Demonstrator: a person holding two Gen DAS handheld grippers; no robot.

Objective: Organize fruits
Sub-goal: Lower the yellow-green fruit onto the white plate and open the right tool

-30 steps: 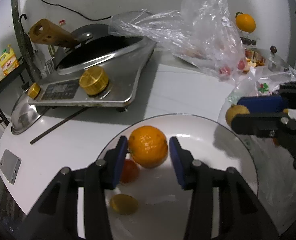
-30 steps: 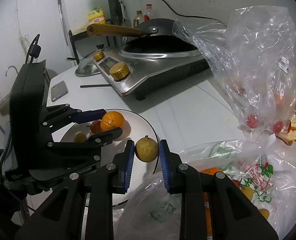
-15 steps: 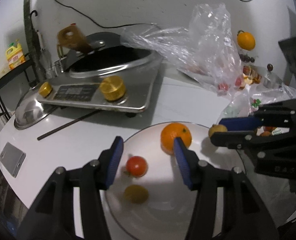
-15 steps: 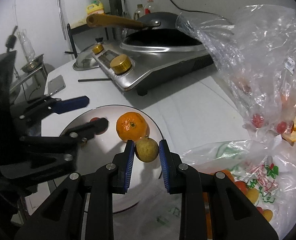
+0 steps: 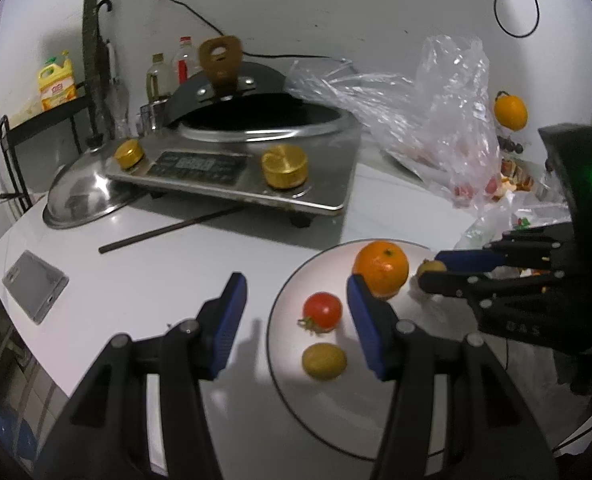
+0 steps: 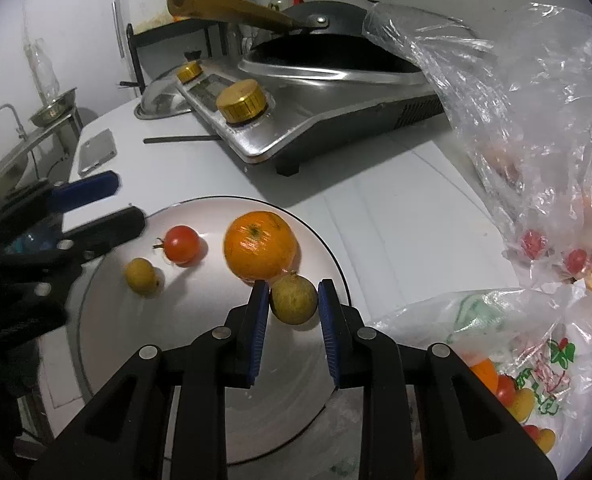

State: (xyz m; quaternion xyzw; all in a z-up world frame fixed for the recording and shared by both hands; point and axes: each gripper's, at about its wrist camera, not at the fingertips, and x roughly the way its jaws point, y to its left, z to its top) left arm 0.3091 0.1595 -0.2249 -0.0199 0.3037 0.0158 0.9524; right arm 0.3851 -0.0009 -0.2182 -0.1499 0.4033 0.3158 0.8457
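A white plate [image 6: 108,280] [image 5: 376,420] holds an orange [image 6: 260,245] [image 5: 381,267], a red tomato [image 6: 182,243] [image 5: 322,311] and a small yellow-green fruit [image 6: 141,276] [image 5: 324,360]. My right gripper [image 6: 293,309] [image 5: 436,272] is shut on a brownish-green round fruit [image 6: 294,299] [image 5: 431,267], held over the plate beside the orange. My left gripper [image 5: 296,328] [image 6: 104,204] is open and empty, at the plate's left edge.
A steel cooktop [image 5: 236,176] with a black wok [image 5: 252,108] stands behind the plate. A steel lid [image 5: 80,196], a dark stick [image 5: 168,232] and a phone [image 5: 36,286] lie to the left. Clear plastic bags [image 6: 516,128] with fruit [image 6: 508,388] lie to the right.
My left gripper let go of the orange, opened wide and drew back to the left. My right gripper carried its fruit over the plate, down beside the orange.
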